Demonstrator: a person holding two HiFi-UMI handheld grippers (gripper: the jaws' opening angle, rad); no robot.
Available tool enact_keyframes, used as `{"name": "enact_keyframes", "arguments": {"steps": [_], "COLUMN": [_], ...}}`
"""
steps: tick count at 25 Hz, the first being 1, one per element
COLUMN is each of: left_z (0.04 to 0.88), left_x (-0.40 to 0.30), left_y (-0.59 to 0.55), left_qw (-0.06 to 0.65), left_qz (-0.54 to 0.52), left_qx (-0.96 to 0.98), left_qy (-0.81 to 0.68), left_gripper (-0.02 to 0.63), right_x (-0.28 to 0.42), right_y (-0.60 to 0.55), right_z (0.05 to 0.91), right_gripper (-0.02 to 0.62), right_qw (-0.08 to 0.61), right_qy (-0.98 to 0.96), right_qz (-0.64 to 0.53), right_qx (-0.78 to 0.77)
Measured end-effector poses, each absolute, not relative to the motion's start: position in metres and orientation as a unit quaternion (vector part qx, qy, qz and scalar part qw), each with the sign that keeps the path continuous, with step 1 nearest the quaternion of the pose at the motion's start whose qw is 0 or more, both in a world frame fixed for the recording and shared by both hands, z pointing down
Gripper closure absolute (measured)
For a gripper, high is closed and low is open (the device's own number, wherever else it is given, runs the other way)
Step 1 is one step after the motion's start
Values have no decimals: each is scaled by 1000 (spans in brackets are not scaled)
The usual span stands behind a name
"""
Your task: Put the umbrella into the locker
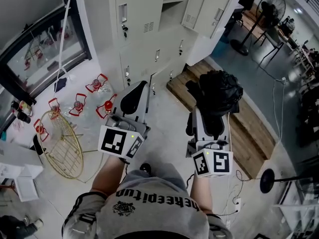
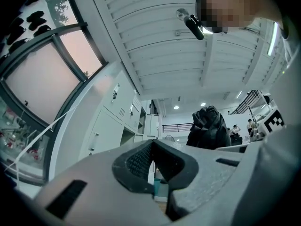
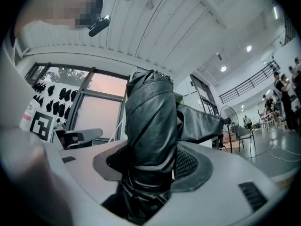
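Observation:
My right gripper (image 1: 207, 119) is shut on a folded black umbrella (image 1: 217, 91), which stands up out of the jaws. In the right gripper view the umbrella (image 3: 150, 121) fills the gap between the pads of the right gripper (image 3: 151, 166), its strap flap sticking out to the right. My left gripper (image 1: 133, 97) is shut with nothing in it, level with the right one. In the left gripper view the left gripper (image 2: 153, 149) has its pads together, and the umbrella (image 2: 209, 126) shows to the right. The grey lockers (image 1: 144, 29) stand ahead, one upper compartment (image 1: 172, 4) open with its door (image 1: 212, 9) swung out.
A low wooden platform (image 1: 249, 128) lies right of the lockers. On the floor at left are a gold wire rack (image 1: 62, 143) and several red-framed items (image 1: 79, 104). Standing fans (image 1: 271, 6) are at far right, a round stand base (image 1: 269, 180) nearby. A window (image 1: 35, 49) lies left.

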State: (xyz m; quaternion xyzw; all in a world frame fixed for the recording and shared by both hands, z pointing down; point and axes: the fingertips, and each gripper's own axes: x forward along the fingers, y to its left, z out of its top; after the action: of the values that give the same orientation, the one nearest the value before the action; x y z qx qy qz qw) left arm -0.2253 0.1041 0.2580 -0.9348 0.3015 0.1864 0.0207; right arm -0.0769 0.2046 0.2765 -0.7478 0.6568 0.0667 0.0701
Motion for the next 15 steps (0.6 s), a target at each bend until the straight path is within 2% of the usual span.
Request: {"name": "enact_keyframes", "arguments": {"steps": [15], "left_z": [263], "left_x": [-175], "left_y": [27], "left_qw": [31], "left_qz": [181], "left_qx": [-930], "left_qy": [318], "left_gripper": [603], "right_x": [-24], "right_y": [122], "right_z": [283], "right_gripper": [351], "right_qw": [73], "right_qy": [669], "right_qz": [64], "right_qx": [-737]}}
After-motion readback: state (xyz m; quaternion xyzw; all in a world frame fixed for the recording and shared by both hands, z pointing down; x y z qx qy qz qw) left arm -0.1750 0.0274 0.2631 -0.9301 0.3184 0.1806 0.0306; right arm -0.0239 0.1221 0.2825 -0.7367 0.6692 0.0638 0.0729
